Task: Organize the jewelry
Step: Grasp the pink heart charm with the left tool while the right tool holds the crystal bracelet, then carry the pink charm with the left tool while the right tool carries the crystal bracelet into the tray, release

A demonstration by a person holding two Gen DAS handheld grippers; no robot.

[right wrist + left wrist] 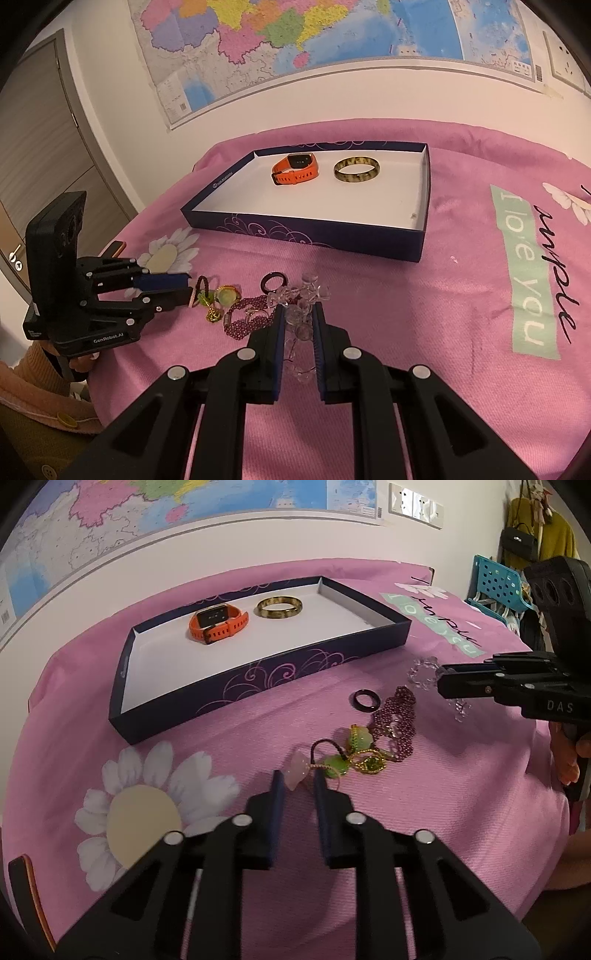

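Left wrist view: your left gripper [298, 781] sits low over the pink cloth [443, 812], its two fingers set either side of the pale pink stone [298, 771] at the end of a dark-corded pendant. The fingers are narrowed around the stone; you cannot tell from either view whether the pads press it. Just beyond lie the green bead charms [354, 753], the purple bead bracelet [397, 720] and the small black ring [365, 700], all loose on the cloth.

Right wrist view: your right gripper [298, 314] is spread, fingers apart on both sides of the clear crystal bracelet [303, 302], which lies between them on the cloth. No closure on the beads is visible.

The dark blue tray [314, 230] stands farther back on the cloth, well apart from the loose pile. Inside it, the orange watch [297, 169] and the mottled bangle [356, 169] lie side by side near the far wall, not touching.

A wall map [295, 44] hangs behind the tray.
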